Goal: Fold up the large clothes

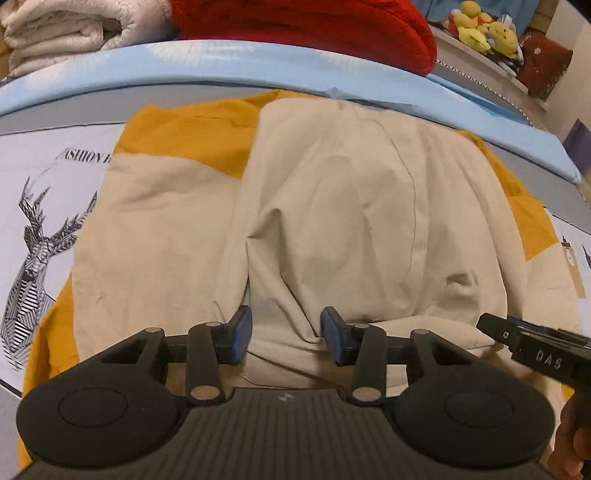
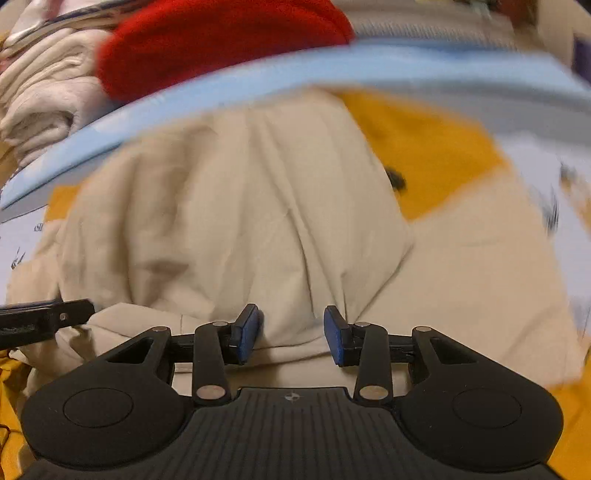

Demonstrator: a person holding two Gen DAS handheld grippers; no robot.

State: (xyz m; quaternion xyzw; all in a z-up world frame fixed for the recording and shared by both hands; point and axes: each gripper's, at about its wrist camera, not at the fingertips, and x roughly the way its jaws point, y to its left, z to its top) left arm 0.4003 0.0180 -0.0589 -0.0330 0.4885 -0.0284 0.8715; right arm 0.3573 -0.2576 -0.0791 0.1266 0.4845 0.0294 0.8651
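A large beige and mustard-yellow garment [image 1: 332, 206] lies partly folded on the bed, a beige part laid over its middle. My left gripper [image 1: 286, 334] is open, its blue pads either side of a beige fold at the near edge. My right gripper [image 2: 291, 334] is open too, over the same garment [image 2: 258, 221] near its hem; this view is blurred. Each gripper's tip shows in the other's view, the right one at the left wrist view's right edge [image 1: 532, 347] and the left one at the right wrist view's left edge [image 2: 44, 319].
The bed sheet [image 1: 44, 206] is white with a deer print and a light blue band [image 1: 221, 62] behind. A red blanket [image 1: 314, 22] and folded cream bedding [image 1: 62, 29] lie beyond. Yellow plush toys [image 1: 484, 31] sit on a shelf at the far right.
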